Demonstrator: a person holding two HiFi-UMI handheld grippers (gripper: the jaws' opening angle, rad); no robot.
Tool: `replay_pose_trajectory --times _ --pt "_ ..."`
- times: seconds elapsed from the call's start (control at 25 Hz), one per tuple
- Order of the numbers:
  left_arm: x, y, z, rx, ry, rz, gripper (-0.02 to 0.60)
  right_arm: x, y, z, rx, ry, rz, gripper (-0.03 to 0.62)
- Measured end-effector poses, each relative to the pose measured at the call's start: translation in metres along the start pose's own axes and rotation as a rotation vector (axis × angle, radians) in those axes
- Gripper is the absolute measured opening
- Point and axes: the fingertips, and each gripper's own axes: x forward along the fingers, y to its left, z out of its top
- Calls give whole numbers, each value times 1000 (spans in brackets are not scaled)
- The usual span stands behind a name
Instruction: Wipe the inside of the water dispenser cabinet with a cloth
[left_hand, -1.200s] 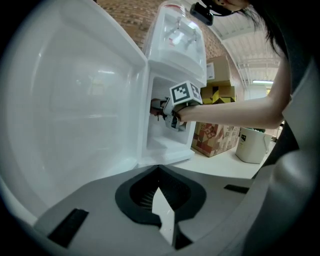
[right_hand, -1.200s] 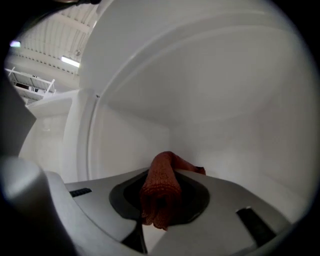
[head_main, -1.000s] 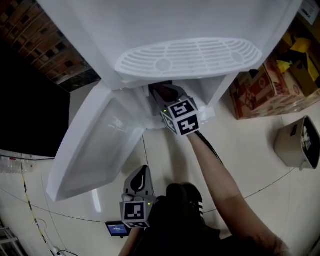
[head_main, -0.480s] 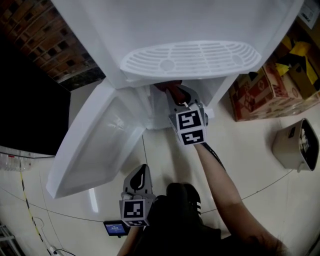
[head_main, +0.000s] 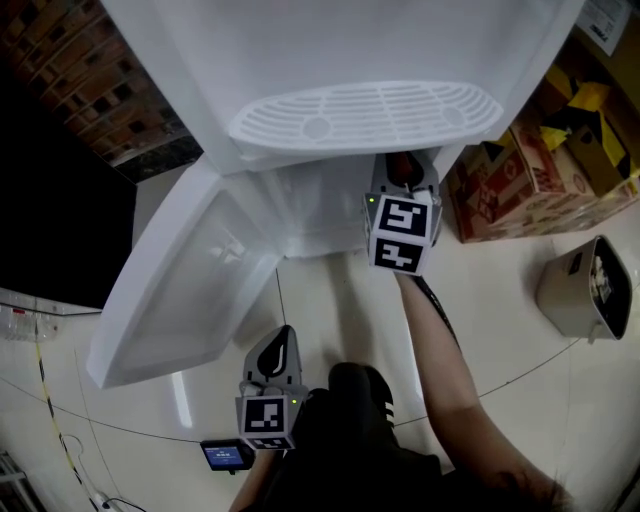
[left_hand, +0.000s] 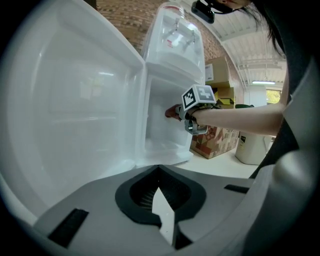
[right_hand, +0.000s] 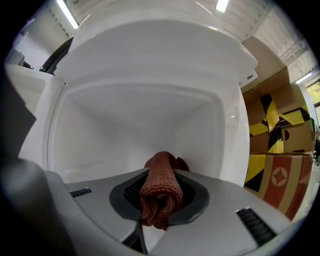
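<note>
Right gripper (right_hand: 160, 202) is clamping the red-brown cloth (right_hand: 161, 185), which is bunching up between its jaws. It is reaching into the water dispenser cabinet (right_hand: 125, 125), toward the right side. Can't tell if the cloth is touching any wall. In the head view the drip tray (head_main: 370, 115) is covering the jaw tips. Left gripper (left_hand: 162, 210) is hovering low by the open door (left_hand: 75, 100), jaws together and empty.
</note>
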Motion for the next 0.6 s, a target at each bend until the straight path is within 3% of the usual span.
replay_pose_trajectory --times 0.16,0.44,0.6 --pt "-1 5 -1 -13 4 16 -14 1 7 -38 -13 94 5 75" --pt "1 2 -3 -2 5 1 -14 -10 20 -149 -14 329 53 75" --pt "0 2 -1 -19 -1 13 -14 -17 17 -136 -38 309 62 75"
